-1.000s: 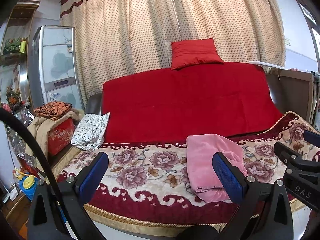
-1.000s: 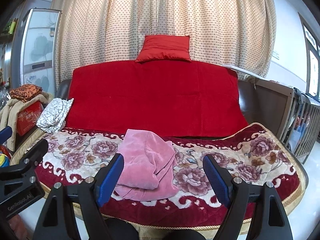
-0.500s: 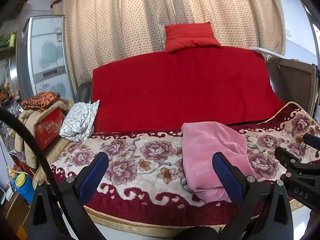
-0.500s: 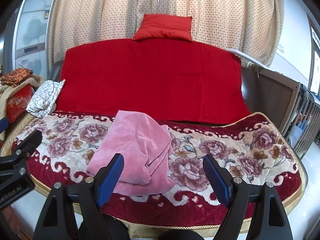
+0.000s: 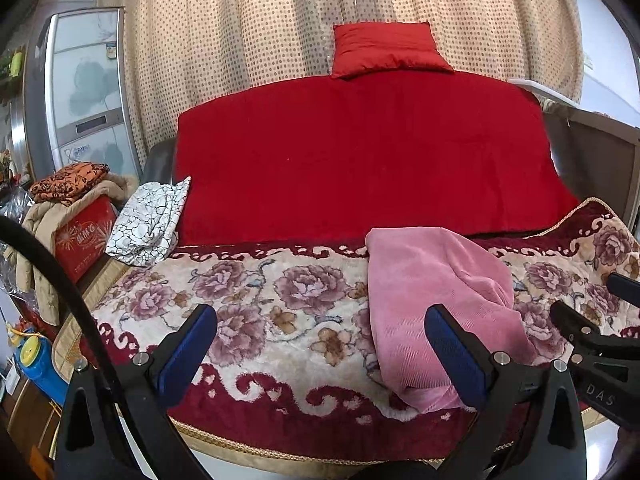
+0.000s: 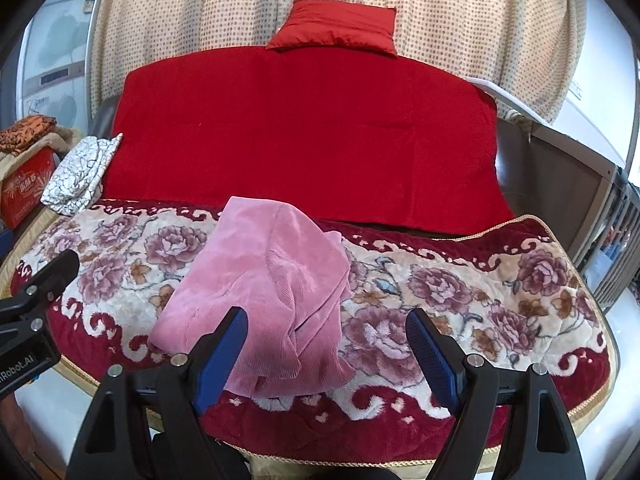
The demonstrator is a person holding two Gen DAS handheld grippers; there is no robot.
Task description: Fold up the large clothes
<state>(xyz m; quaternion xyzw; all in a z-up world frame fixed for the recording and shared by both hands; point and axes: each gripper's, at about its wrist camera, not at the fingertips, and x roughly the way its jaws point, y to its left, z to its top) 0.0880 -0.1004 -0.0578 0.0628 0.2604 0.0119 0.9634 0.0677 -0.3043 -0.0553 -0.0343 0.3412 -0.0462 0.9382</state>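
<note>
The left gripper (image 5: 320, 332) hangs over the front edge of the sofa with its blue-padded jaws spread wide and nothing between them; only the flowered seat cover shows through the gap. The right gripper (image 6: 326, 334) is held alongside it, jaws likewise parted wide and empty, their tips poised in front of the near edge of the pink garment (image 6: 264, 288) without touching it. Each gripper shows at the edge of the other's view, so the two stand close side by side.

The pink garment (image 5: 436, 304) lies in a loose, crumpled heap on the floral blanket (image 6: 460, 296) that covers the seat, roughly at the middle of the sofa and reaching from the backrest down toward the front border. It is bunched and creased, with a fold running along its right side.

Behind it a red throw (image 6: 304, 132) is draped over the backrest, and a red cushion (image 6: 336, 28) sits on top of that, against the dotted curtain (image 5: 248, 40). At the left end of the seat lies a white cloth with a black crackle pattern (image 5: 150, 222). Beyond it a red box (image 5: 82, 242) holds a tan coat with an orange patterned fabric (image 5: 68, 182) on top, and a tall pale cabinet (image 5: 86, 92) stands behind.
</note>
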